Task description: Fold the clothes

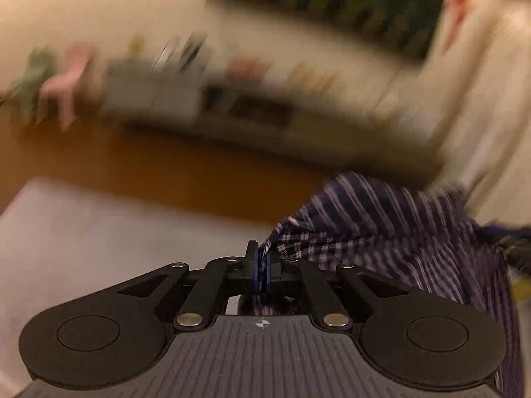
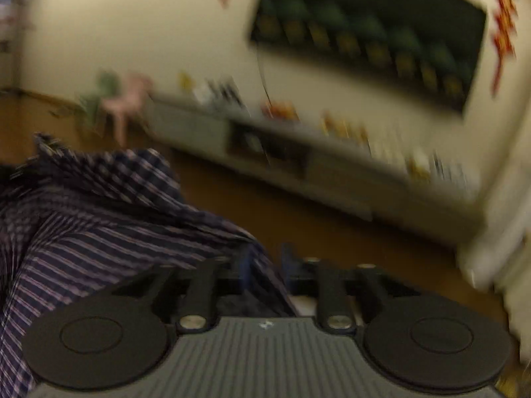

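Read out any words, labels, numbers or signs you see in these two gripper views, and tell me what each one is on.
None can be read.
Red wall decoration: maybe characters, too blurred to read.
Dark wall panel: rows of green and yellow shapes, no legible text.
Items on the low cabinet: labels blurred.
Left gripper body: only a small round mark, no letters.
Plaid shirt: no visible label.

I seem to be working in a home living room, blurred as it is: a long low cabinet [image 2: 298, 162] with small items runs along a cream wall under a dark framed picture [image 2: 368, 33], above a wooden floor [image 1: 149, 162].
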`<state>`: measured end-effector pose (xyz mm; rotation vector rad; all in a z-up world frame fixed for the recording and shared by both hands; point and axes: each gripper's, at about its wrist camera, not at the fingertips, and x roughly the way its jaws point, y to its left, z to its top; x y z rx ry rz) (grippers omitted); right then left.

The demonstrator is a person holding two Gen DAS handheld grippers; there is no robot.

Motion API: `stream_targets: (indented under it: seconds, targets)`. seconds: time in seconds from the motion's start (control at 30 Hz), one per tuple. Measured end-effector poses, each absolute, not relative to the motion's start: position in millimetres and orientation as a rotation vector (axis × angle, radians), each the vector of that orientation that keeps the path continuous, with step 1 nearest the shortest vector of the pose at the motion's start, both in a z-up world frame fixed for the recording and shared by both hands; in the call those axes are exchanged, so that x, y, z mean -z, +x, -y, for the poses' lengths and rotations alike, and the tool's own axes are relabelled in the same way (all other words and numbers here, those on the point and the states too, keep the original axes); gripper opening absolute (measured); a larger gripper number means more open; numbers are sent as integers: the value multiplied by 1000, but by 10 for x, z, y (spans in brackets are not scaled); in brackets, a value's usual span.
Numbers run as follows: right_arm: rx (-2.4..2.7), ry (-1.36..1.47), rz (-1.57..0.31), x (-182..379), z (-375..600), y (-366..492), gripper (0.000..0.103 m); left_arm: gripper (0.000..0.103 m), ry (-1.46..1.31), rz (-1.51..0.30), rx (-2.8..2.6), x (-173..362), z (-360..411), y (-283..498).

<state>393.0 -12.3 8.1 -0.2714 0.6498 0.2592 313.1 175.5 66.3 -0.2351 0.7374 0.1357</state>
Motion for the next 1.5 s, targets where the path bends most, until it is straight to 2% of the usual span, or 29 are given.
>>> stream_targets:
  seconds: [0.07, 0.13, 0.23, 0.27, 0.3, 0.33, 0.4, 0.47, 0.53, 0.6, 0.67, 0.7, 0.73, 0.77, 0.8, 0.83, 1.0, 1.13, 1.2, 1.27, 1.33, 1.4, 1.47, 1.5]
  targets:
    - [-260, -187, -739, 316, 264, 4061, 37, 3, -250, -751, -111, -363, -1855, 2970]
    - [-309, -101, -767, 557, 490, 3933, 47, 6, -270, -763, -59, -178, -1963, 2717]
    - [-365, -90, -795, 733, 834, 3464, 53, 6, -317, -844, 29, 36, -2057, 2395]
    - [-396, -89, -811, 688, 921, 3157, 57, 6, -330, -868, 42, 18, -2072, 2353]
    - [-426, -85, -822, 601, 994, 2914, 61, 20, -346, -883, 49, -1, -2056, 2287]
    - [-455, -84, -829, 551, 1025, 2652, 67, 41, -365, -890, 52, -21, -2010, 2199]
    - [-514, -80, -840, 462, 1089, 2136, 75, 60, -387, -911, 65, -38, -1885, 1977]
    - [-593, -63, -845, 343, 1155, 1658, 90, 63, -407, -943, 105, -15, -1715, 1749]
    - [-648, -92, -858, 291, 1134, 1348, 93, 63, -435, -961, 134, 15, -1507, 1469]
    - [-675, -156, -875, 313, 1053, 1163, 88, 66, -454, -948, 166, 63, -1362, 1278]
    - [-669, -234, -889, 337, 921, 1177, 45, 68, -473, -934, 198, 110, -1216, 1088]
    - [-669, -255, -890, 332, 879, 1193, 34, 68, -482, -926, 215, 123, -1166, 1027]
    - [-664, -252, -884, 317, 875, 1202, 18, 65, -483, -918, 232, 136, -1130, 1002]
    - [-660, -248, -878, 302, 872, 1212, 8, 57, -472, -909, 244, 149, -1096, 1005]
    - [-654, -241, -869, 284, 884, 1228, 7, 25, -454, -898, 251, 151, -1072, 1028]
    - [-633, -214, -847, 247, 959, 1258, 5, 1, -440, -888, 254, 151, -1076, 1054]
    - [-420, 56, -687, -61, 1644, 1419, 5, 1, -523, -640, 170, -291, -1674, 909]
    - [-64, 260, -629, -9, 2426, 1617, 5, 0, -652, -435, -166, -505, -2725, 539]
    - [151, 273, -647, 187, 2744, 1748, 12, 1, -631, -466, -447, -419, -3193, 472]
    - [257, 215, -676, 362, 2883, 1860, 30, 2, -681, -559, -577, -267, -3566, 515]
    - [287, 192, -681, 420, 2881, 1920, 36, 2, -748, -565, -568, -179, -3737, 504]
    - [243, 170, -617, 305, 2737, 1863, 42, 2, -675, -559, -502, -244, -3546, 521]
    - [169, 128, -544, 165, 2545, 1772, 54, 2, -574, -562, -364, -332, -3167, 597]
    - [94, 98, -526, 123, 2380, 1768, 55, 7, -529, -580, -273, -355, -2948, 646]
